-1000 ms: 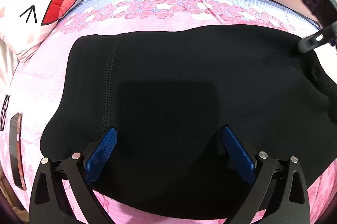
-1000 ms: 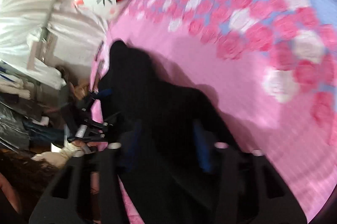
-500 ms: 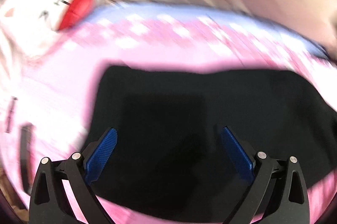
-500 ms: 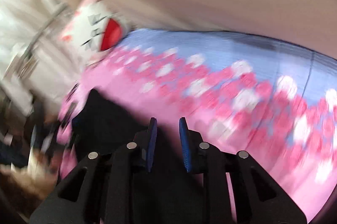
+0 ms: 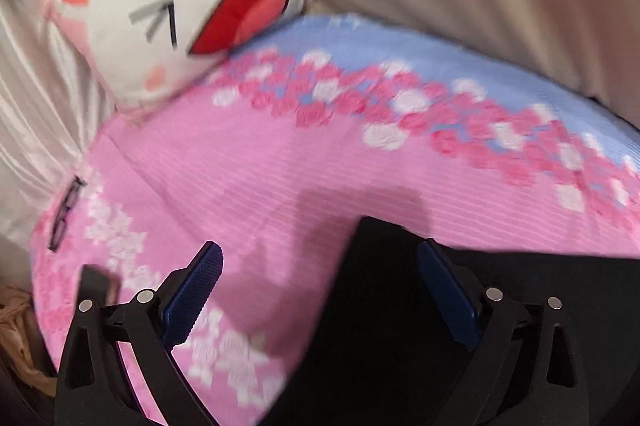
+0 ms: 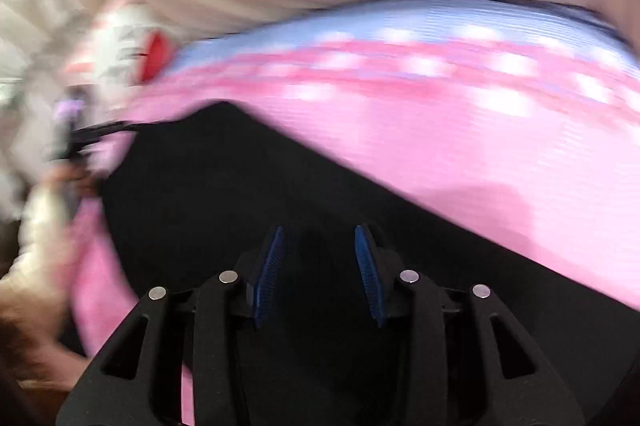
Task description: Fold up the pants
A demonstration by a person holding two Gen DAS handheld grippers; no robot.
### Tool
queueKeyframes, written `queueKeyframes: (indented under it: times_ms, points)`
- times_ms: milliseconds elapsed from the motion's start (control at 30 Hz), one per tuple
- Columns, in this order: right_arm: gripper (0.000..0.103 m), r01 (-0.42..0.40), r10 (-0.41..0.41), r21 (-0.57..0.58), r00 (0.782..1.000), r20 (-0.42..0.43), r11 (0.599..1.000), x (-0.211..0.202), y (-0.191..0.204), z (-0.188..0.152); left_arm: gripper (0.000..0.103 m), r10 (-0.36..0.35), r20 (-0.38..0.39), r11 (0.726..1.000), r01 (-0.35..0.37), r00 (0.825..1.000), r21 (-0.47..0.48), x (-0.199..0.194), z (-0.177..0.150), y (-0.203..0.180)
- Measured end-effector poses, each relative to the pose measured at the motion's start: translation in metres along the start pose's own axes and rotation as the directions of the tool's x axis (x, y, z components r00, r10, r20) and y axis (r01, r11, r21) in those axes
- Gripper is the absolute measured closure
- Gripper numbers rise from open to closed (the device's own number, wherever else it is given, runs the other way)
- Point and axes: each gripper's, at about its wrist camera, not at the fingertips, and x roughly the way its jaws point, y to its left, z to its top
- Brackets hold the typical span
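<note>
The pants lie flat on a pink bedspread, a black sheet of cloth filling the lower right of the left wrist view. Their upper edge runs roughly straight toward the right, and one corner juts up just between the fingers of the left gripper. That gripper's blue pads stand spread wide; nothing is pinched between them. The left pad hangs over bare pink cloth, the right one over the black fabric.

In the right wrist view, which is heavily blurred, the pants spread from lower right up to a blunt corner at upper left, their long edge slanting down to the right against the bedspread. The right gripper points down over the black cloth with its jaws partly apart and opening; whether cloth sits between the pads cannot be told, black on black.

Beyond the pants the bedspread is open up to its band of pink and white flowers and the blue strip at the far edge. A cartoon-face pillow sits at the far left corner, well apart from the pants. Glasses lie by the left edge of the bed.
</note>
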Motion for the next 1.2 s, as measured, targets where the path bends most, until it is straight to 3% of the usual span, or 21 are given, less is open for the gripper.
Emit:
queueKeyframes:
  times_ms: [67, 167, 267, 300, 333, 467, 533, 567, 600, 667, 800, 833, 867, 900, 933, 1000, 1033, 1100, 1133, 1167, 1200]
  points:
    - [0.064, -0.006, 0.001, 0.094, 0.998, 0.059, 0.996, -0.027, -0.025, -0.009, 0.007, -0.044, 0.03, 0.997, 0.042, 0.999, 0.06, -0.03, -0.021, -0.016]
    - [0.064, 0.086, -0.092, 0.074, 0.992, 0.09, 0.994, -0.05, -0.03, -0.018, 0.006, -0.087, 0.03, 0.978, 0.08, 0.996, 0.192, -0.051, -0.049, -0.045]
    - [0.065, 0.252, -0.258, 0.08, 0.962, 0.088, 0.965, -0.065, -0.06, -0.035, 0.005, 0.014, 0.025, 0.952, -0.021, 1.0, 0.306, -0.04, -0.078, -0.068]
    - [0.065, 0.269, -0.279, 0.11, 0.955, 0.097, 0.957, -0.08, -0.071, -0.042, 0.005, 0.06, 0.022, 0.939, -0.064, 0.998, 0.337, -0.028, -0.087, -0.071]
    - [0.066, 0.269, -0.291, 0.177, 0.95, 0.114, 0.947, -0.099, -0.099, -0.05, 0.005, 0.046, 0.048, 0.943, -0.059, 0.998, 0.328, -0.027, -0.091, -0.067]
    - [0.063, 0.365, -0.451, 0.374, 0.875, 0.174, 0.853, -0.181, -0.183, -0.091, 0.005, 0.046, -0.013, 0.961, -0.04, 0.999, 0.275, -0.03, -0.087, -0.05]
    - [0.052, 0.419, -0.53, 0.445, 0.833, 0.159, 0.791, -0.211, -0.215, -0.108, 0.007, 0.077, -0.017, 0.965, -0.07, 0.997, 0.254, -0.041, -0.086, -0.05]
    - [0.041, 0.436, -0.557, 0.473, 0.817, 0.148, 0.766, -0.222, -0.231, -0.118, 0.007, 0.036, -0.014, 0.967, -0.032, 0.999, 0.253, -0.053, -0.086, -0.055]
    - [0.041, 0.44, -0.567, 0.493, 0.812, 0.138, 0.751, -0.231, -0.246, -0.125, 0.006, -0.004, -0.013, 0.967, 0.007, 1.0, 0.256, -0.061, -0.088, -0.061]
    - [0.041, 0.413, -0.538, 0.49, 0.831, 0.142, 0.767, -0.236, -0.266, -0.13, 0.006, -0.07, -0.02, 0.96, 0.073, 0.997, 0.269, -0.075, -0.093, -0.077]
    - [0.045, 0.479, -0.549, 0.391, 0.831, 0.086, 0.786, -0.211, -0.28, -0.12, 0.005, -0.148, -0.142, 0.914, 0.191, 0.979, 0.359, -0.073, -0.12, -0.123]
    - [0.057, 0.504, -0.56, 0.377, 0.827, 0.051, 0.777, -0.201, -0.278, -0.116, 0.005, -0.123, -0.147, 0.908, 0.171, 0.981, 0.383, -0.069, -0.127, -0.128]
    - [0.085, 0.523, -0.566, 0.359, 0.824, 0.018, 0.773, -0.195, -0.279, -0.116, 0.005, -0.121, -0.109, 0.903, 0.155, 0.987, 0.4, -0.071, -0.131, -0.127]
    - [0.088, 0.488, -0.533, 0.352, 0.845, 0.036, 0.798, -0.198, -0.273, -0.112, 0.005, -0.116, -0.123, 0.898, 0.157, 0.986, 0.412, -0.071, -0.131, -0.125]
    - [0.088, 0.48, -0.533, 0.346, 0.843, 0.073, 0.806, -0.211, -0.259, -0.109, 0.005, -0.104, -0.143, 0.9, 0.154, 0.984, 0.408, -0.071, -0.129, -0.121]
    - [0.088, 0.508, -0.571, 0.322, 0.809, 0.139, 0.799, -0.232, -0.249, -0.107, 0.005, -0.074, -0.173, 0.897, 0.142, 0.982, 0.419, -0.068, -0.128, -0.111]
    - [0.087, 0.528, -0.588, 0.331, 0.801, 0.11, 0.782, -0.231, -0.26, -0.11, 0.005, -0.077, -0.175, 0.892, 0.147, 0.981, 0.427, -0.066, -0.129, -0.108]
    - [0.083, 0.521, -0.565, 0.363, 0.825, 0.016, 0.772, -0.213, -0.291, -0.123, 0.005, -0.095, -0.192, 0.898, 0.167, 0.977, 0.408, -0.065, -0.129, -0.105]
    - [0.079, 0.505, -0.561, 0.366, 0.826, 0.059, 0.782, -0.213, -0.289, -0.129, 0.005, -0.095, -0.196, 0.9, 0.168, 0.976, 0.402, -0.065, -0.128, -0.105]
    - [0.078, 0.509, -0.569, 0.362, 0.819, 0.076, 0.781, -0.217, -0.282, -0.129, 0.005, -0.09, -0.196, 0.902, 0.163, 0.977, 0.399, -0.067, -0.128, -0.105]
    - [0.077, 0.529, -0.598, 0.362, 0.795, 0.104, 0.767, -0.224, -0.273, -0.129, 0.005, -0.081, -0.187, 0.906, 0.15, 0.979, 0.395, -0.074, -0.126, -0.105]
